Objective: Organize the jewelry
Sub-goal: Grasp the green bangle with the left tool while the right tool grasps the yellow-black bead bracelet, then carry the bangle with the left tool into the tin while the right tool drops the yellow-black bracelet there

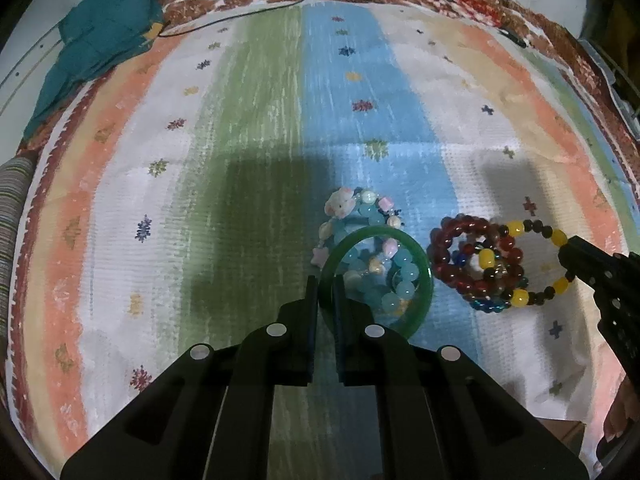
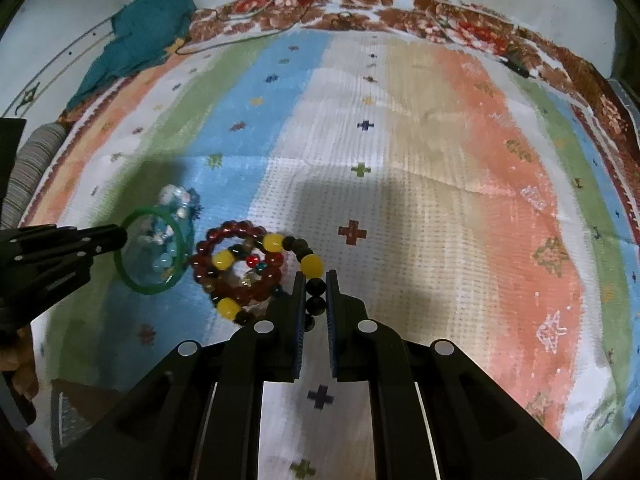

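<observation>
Left wrist view shows the left gripper (image 1: 326, 280) pinching the near rim of the green bangle (image 1: 416, 248), whose ring extends ahead and slightly right over the pale blue bead bracelet (image 1: 372, 216). Right wrist view shows the right gripper (image 2: 314, 280) pressed on the dark beads of the yellow-and-black bracelet (image 2: 312, 264), its loop trailing forward-left over the red bead bracelet (image 2: 236, 228) on the striped cloth (image 2: 440, 160).

Bangle (image 1: 416, 268) over the pale bead bracelets (image 1: 362, 216), left of the bead pile (image 1: 472, 256) (perhaps touching), all on the cloth (image 1: 256, 128).
</observation>
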`<state>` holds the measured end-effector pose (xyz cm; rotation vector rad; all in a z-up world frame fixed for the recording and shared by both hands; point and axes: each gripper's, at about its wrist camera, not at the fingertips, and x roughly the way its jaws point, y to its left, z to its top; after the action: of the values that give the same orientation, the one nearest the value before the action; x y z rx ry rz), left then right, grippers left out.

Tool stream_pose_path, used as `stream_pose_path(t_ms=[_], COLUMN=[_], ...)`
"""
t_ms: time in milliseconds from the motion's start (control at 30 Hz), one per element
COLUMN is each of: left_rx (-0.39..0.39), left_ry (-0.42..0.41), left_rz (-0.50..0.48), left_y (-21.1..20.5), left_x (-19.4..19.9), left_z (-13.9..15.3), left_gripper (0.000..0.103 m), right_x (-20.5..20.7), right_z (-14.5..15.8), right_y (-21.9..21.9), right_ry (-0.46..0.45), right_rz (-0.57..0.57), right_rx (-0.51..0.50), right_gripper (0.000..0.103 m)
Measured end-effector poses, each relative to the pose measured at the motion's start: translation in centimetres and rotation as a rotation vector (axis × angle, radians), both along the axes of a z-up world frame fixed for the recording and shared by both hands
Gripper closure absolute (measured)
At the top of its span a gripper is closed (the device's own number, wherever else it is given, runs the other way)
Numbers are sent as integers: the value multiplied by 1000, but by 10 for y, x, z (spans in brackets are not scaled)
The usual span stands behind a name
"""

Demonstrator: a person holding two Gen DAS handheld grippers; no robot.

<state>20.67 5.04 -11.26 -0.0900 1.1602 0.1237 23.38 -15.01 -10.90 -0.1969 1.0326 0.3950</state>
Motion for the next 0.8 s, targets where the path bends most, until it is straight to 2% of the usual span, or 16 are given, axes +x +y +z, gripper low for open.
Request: stream_pose_path(t_ms=[533, 800], left_rx=[-35, -27], left_ry=[-64, -97], left_rz=[-5, -19], left_y=[-10, -24], left_x=[-26, -44], left_z=[35, 52], left_gripper=[96, 95], right_x=[-31, -44], right_z=[43, 46], right_y=[-11, -13], right_ry=[-80, -91], right_rz=[-7, -8], right_rx=[13, 10], right_gripper=[93, 93])
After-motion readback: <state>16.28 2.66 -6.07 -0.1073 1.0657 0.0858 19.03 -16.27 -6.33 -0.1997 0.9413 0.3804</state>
